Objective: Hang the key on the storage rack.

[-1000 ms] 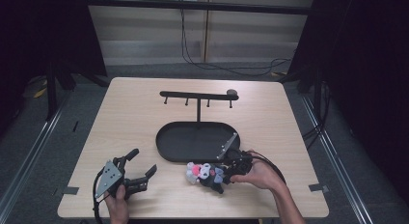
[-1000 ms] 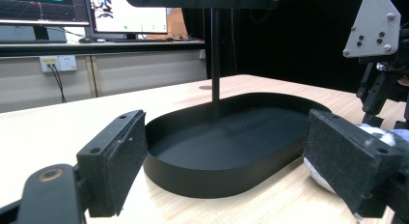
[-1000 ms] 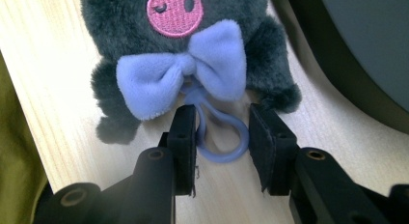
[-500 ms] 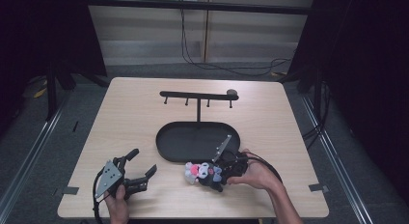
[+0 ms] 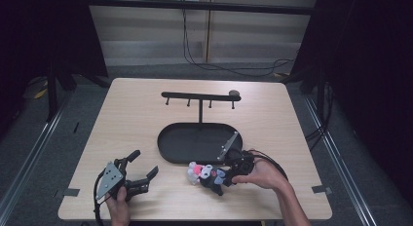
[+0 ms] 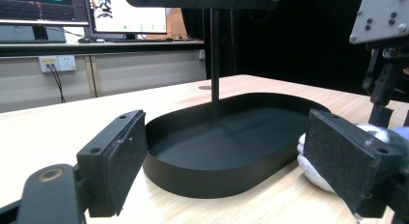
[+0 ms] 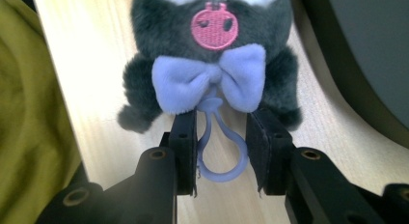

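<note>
A dark grey plush toy [image 5: 202, 173] with a lilac bow and a pink badge [image 7: 212, 26] lies on the table just in front of the black oval tray [image 5: 168, 155]. From under its bow hangs a lilac plastic loop [image 7: 219, 173]. My right gripper [image 5: 220, 179] points left at the toy, and in the right gripper view [image 7: 222, 151] its pads are pressed on both sides of that loop. My left gripper [image 5: 144, 162] rests at the front left with its jaws wide open and nothing between them [image 6: 231, 161]. It faces the tray [image 6: 217, 180] and a white part of the toy [image 6: 305, 154].
A black hanger stand [image 5: 200, 97] with several pegs rises from the tray's far edge; its post [image 6: 215, 64] shows in the left gripper view. Bare wood lies to the left and at the back of the table [image 5: 126, 114]. A yellow-green sleeve [image 7: 34, 113] shows at the left of the right gripper view.
The right hand with its gripper and the toy has shifted very slightly to the left. The left gripper has kept still.
</note>
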Demonstrator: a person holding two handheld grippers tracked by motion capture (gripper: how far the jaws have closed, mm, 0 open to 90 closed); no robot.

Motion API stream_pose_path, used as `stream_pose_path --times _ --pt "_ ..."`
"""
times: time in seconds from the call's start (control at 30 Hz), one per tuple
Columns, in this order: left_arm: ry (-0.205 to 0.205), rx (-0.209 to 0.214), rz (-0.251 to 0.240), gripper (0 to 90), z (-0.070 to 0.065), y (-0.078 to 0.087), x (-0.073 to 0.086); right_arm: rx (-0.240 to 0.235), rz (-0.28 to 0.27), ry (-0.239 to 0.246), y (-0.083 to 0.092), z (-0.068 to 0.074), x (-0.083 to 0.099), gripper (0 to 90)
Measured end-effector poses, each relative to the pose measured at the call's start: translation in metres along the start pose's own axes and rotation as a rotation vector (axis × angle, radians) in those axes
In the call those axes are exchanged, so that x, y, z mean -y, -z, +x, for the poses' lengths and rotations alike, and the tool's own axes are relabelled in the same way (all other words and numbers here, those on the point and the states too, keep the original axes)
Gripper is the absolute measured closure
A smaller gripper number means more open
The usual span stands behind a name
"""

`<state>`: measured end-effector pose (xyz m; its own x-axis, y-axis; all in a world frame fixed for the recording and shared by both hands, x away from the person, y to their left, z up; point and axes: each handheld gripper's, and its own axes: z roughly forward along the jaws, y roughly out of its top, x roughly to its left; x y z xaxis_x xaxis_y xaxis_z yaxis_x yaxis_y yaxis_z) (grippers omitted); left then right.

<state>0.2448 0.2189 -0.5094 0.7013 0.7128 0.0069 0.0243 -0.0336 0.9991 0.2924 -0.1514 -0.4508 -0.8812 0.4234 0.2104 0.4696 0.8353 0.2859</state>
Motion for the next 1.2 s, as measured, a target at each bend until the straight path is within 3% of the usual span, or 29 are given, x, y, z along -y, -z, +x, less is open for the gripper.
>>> stream_pose_path --times 0.2,0.33,0.57,0.63,0.8,0.93,1.03,1.2 --pt "0.001 0.0 0.0 15.4 0.0 0.0 0.0 -0.029 -0.024 -0.004 0.004 -0.002 0.002 66.3" --pt "0.001 0.0 0.0 15.4 0.0 0.0 0.0 -0.077 -0.038 -0.038 0.005 -0.006 0.002 66.3" --pt "0.001 0.0 0.0 15.4 0.0 0.0 0.0 -0.061 0.014 -0.04 -0.006 -0.008 0.0 65.8" --pt "0.001 0.0 0.0 15.4 0.0 0.0 0.0 -0.049 0.018 -0.016 -0.007 -0.007 -0.001 63.9" --pt "0.001 0.0 0.0 15.4 0.0 0.0 0.0 -0.091 0.042 -0.037 -0.01 -0.01 -0.001 57.4" --pt "0.0 0.0 0.0 15.4 0.0 0.0 0.0 -0.081 0.034 -0.013 -0.014 -0.009 -0.001 64.5" --pt "0.001 0.0 0.0 15.4 0.0 0.0 0.0 -0.069 0.041 0.01 -0.017 -0.011 -0.002 65.1" --pt "0.002 0.001 0.0 15.4 0.0 0.0 0.0 -0.063 0.048 0.042 -0.02 -0.009 -0.003 75.5"
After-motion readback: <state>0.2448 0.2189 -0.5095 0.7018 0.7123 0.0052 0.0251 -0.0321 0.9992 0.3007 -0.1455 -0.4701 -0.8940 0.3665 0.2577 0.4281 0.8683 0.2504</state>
